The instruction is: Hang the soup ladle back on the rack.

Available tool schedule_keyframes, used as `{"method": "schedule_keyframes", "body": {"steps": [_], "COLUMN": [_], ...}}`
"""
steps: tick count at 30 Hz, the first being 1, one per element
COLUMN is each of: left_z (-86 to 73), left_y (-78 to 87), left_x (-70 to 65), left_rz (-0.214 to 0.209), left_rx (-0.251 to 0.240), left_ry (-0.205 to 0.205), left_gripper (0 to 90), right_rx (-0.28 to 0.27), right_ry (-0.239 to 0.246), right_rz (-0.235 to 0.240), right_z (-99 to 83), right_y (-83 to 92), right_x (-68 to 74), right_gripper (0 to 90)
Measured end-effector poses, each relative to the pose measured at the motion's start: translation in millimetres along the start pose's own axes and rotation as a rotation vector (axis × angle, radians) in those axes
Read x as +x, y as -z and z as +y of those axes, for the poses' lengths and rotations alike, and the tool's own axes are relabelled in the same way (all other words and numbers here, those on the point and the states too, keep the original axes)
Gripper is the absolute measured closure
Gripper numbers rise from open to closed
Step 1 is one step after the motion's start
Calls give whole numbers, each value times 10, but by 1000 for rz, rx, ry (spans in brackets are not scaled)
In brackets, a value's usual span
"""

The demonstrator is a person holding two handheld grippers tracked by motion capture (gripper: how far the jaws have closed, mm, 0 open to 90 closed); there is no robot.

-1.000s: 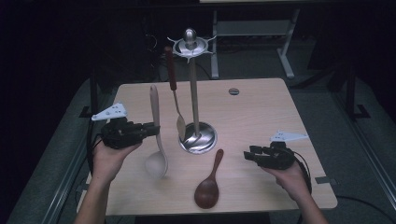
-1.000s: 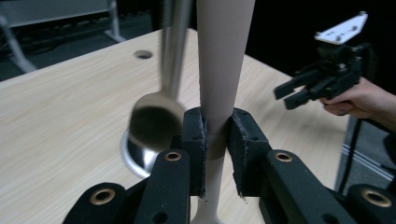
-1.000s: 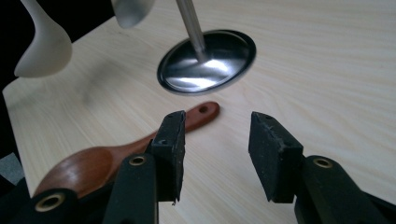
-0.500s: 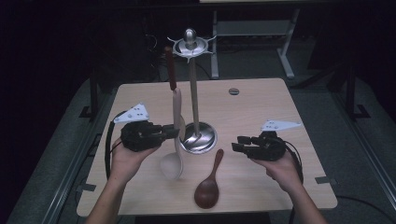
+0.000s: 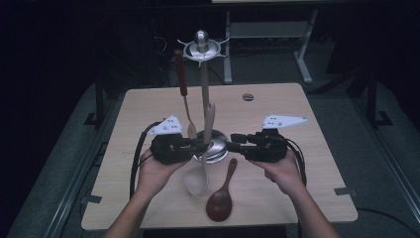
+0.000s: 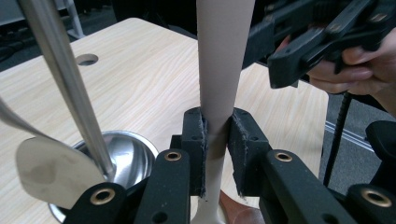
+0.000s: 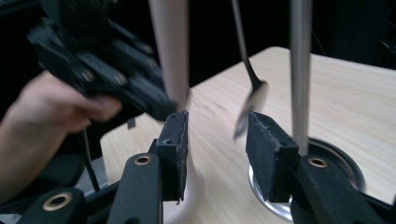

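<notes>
Left gripper (image 5: 200,146) clamped the smooth, pale wooden spoon (image 5: 205,144) by its handle, upright, just in front of the steel stand (image 5: 202,54). Right gripper (image 5: 235,141), beside the stand's round polished base, had been closing, its jaws apart with nothing pinched. Light wood-grain table (image 5: 297,178) stood in a dark room; a glossy brown spoon (image 5: 221,198) lay before the stand.

- Room dim and dark all round; the pale table (image 5: 148,109) catches soft light from above.
- Right gripper view shows motion blur; the other two views are sharp.
</notes>
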State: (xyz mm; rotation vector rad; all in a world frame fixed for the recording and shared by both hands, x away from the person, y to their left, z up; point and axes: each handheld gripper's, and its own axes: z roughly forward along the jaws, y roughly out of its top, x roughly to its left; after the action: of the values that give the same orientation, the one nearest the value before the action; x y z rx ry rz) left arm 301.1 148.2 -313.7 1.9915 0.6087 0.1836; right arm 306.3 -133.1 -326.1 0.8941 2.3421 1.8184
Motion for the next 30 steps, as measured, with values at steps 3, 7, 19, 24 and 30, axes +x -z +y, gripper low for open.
{"method": "schedule_keyframes", "body": {"steps": [3, 7, 19, 24, 30], "left_z": [-5, -15, -23, -35, -46], "left_y": [-49, -94, -128, -138, -146], "left_x": [-19, -44, -100, -98, -77], "left_rz": [-1, -2, 20, 27, 2], "left_rx": [4, 10, 10, 10, 4], "left_ry": [6, 4, -4, -11, -6], "left_gripper": [772, 772, 771, 770, 747], "right_rx": [-12, -15, -26, -25, -28], "right_ry": [12, 27, 12, 29, 49], "right_rz": [20, 19, 4, -23, -28], "right_z": [73, 124, 147, 133, 119], "right_y": [-50, -136, -309, -333, -340], "right_x": [55, 117, 179, 196, 207], "right_gripper": [596, 613, 711, 747, 755]}}
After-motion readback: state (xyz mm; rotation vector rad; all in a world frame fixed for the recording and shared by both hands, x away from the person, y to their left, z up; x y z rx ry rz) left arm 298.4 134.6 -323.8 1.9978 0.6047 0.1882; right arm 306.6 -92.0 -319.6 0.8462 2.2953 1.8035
